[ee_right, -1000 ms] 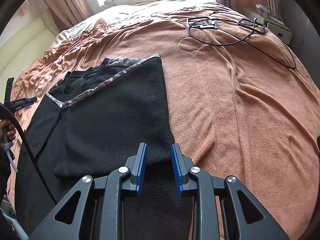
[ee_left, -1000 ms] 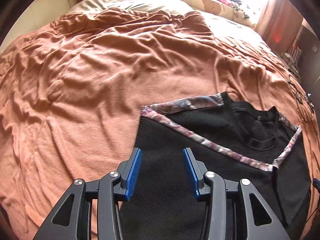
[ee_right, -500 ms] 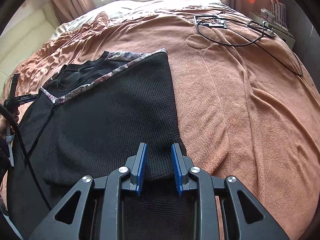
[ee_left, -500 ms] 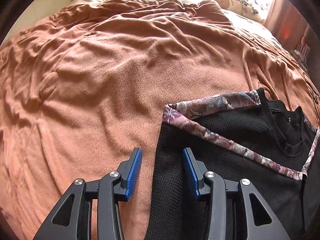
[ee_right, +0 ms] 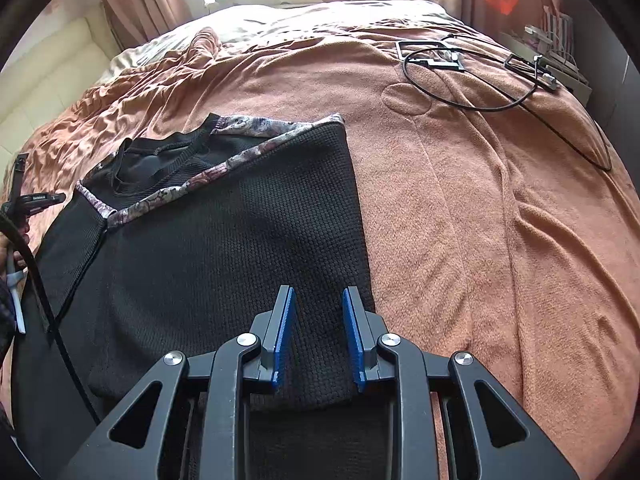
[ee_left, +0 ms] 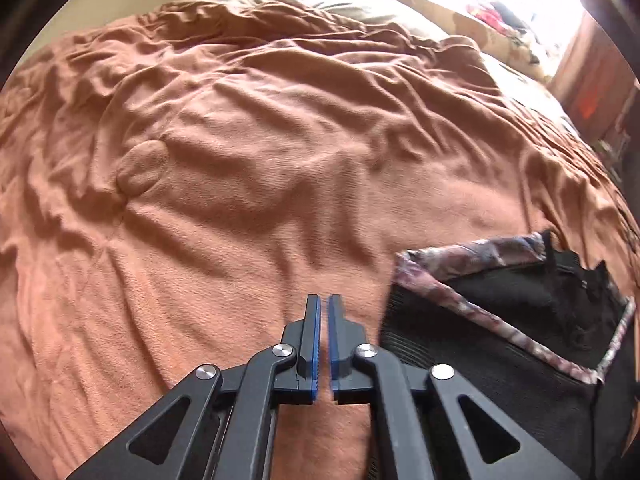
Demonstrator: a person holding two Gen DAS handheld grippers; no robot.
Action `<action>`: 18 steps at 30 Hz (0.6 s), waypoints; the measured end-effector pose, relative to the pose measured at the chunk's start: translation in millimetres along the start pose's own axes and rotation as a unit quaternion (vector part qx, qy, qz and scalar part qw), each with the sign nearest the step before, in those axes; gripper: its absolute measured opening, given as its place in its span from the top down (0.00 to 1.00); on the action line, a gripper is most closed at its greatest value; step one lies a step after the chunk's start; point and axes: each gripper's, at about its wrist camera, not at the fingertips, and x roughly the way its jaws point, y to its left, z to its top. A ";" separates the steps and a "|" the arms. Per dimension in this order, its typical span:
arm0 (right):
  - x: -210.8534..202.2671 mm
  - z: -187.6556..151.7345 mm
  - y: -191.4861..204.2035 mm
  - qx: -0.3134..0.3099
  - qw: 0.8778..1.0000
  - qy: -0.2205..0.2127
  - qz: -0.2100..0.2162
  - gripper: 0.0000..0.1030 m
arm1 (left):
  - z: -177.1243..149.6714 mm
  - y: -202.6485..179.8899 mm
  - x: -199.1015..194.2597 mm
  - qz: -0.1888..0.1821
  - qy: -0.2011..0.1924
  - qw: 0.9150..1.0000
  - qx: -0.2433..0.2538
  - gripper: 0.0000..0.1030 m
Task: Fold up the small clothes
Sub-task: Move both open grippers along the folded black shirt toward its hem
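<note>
Left wrist view: the left hand-held gripper (ee_left: 324, 316) hangs over bare orange blanket (ee_left: 240, 168), its jaws closing and now nearly together, with nothing between them. The pads press on no cloth. The black knit top (ee_left: 500, 360) lies just to its right on the bed, its near edge beside the gripper but not in it. A floral-patterned band (ee_left: 472, 304) runs across the top where one side is laid over the body; the neckline shows behind that band.

Right wrist view: the black knit top (ee_right: 224, 256) lies flat on the blanket (ee_right: 460, 208), toward the left half of the bed. One panel is already folded inward, its floral band (ee_right: 192, 188) crossing diagonally below the collar. The right edge of the garment is straight and tidy. The right hand-held gripper (ee_right: 319, 312) sits low over the lower right part of the top, jaws a little apart. Black knit shows between the pads, but whether they pinch it or only hover above it I cannot tell.

Progress, by judgement: the first side fold looks done. Left to do seem to be the opposite side and the bottom-to-top fold, then setting the piece aside.

Far right on the blanket: a looped black cable (ee_right: 480, 80) and small metal fittings, well apart from the top.

Writing: a dark tool at the left edge of the right view carries a pale label, too small to read. No brand is legible on the garment.
</note>
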 end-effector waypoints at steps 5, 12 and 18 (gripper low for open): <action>6.4 16.2 4.6 -0.002 1.000 -0.007 -0.015 0.42 | -3.4 -29.4 -2.0 -0.009 0.003 0.999 0.046 0.57; 36.6 56.3 11.8 -0.022 0.999 0.000 -0.034 0.42 | -7.5 -57.6 20.2 0.005 0.029 0.994 0.108 0.56; 73.7 85.8 16.1 -0.031 0.999 0.018 -0.041 0.42 | -6.3 -57.0 24.6 -0.007 0.015 0.994 0.111 0.86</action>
